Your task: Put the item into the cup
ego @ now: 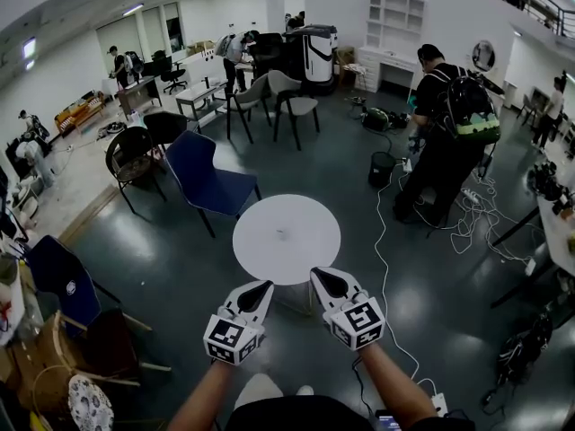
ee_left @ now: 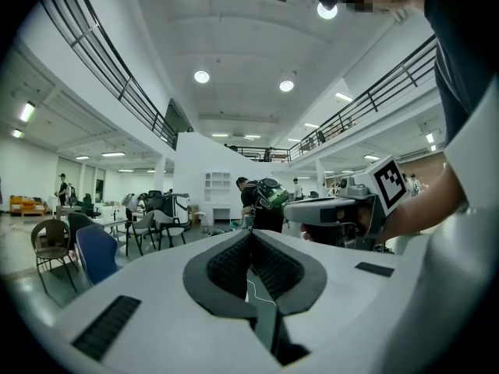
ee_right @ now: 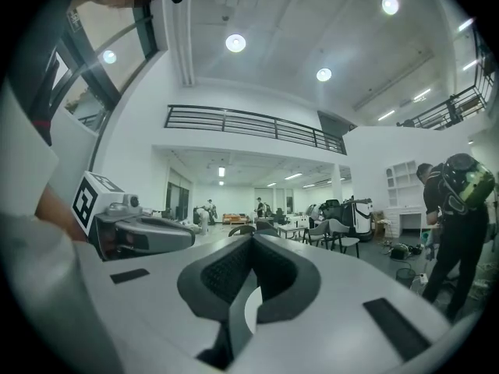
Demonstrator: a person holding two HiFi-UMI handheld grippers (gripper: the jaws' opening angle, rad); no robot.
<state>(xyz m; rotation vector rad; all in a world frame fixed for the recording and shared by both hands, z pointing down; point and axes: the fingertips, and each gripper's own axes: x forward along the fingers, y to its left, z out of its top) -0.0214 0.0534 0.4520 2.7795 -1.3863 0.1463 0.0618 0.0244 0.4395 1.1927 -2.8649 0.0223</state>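
Looking down from the head view, we've got a round white desk (ego: 286, 238) right in front of us, bare on top. Behind it on the left sits a blue chair (ego: 202, 176), with a black round-backed chair (ego: 133, 158) just beyond that. Off to the right a person with a green-and-black backpack (ego: 446, 142) stands bent over, back to us, and a small black bin (ego: 382, 169) sits on the floor beside them. White cables (ego: 386, 241) snake across the dark floor along the desk's right side, and a pair of grey chairs (ego: 292, 101) stands further back. Nothing sits between us and the desk.

As for the item and the cup, we honestly can't tell where they are, since none of the views shows them.

Both bare forearms reach forward side by side. The left tongs (ego: 266, 285) (ee_left: 250, 236) and the right tongs (ego: 316, 275) (ee_right: 251, 238) are held roughly level, just beside each other. Their tips angle slightly inward at the desk's near rim. Each gripper view catches the other one off to the side.

Both sets of tongs are closed, with the pads meeting at the tip. Neither has hold of anything.
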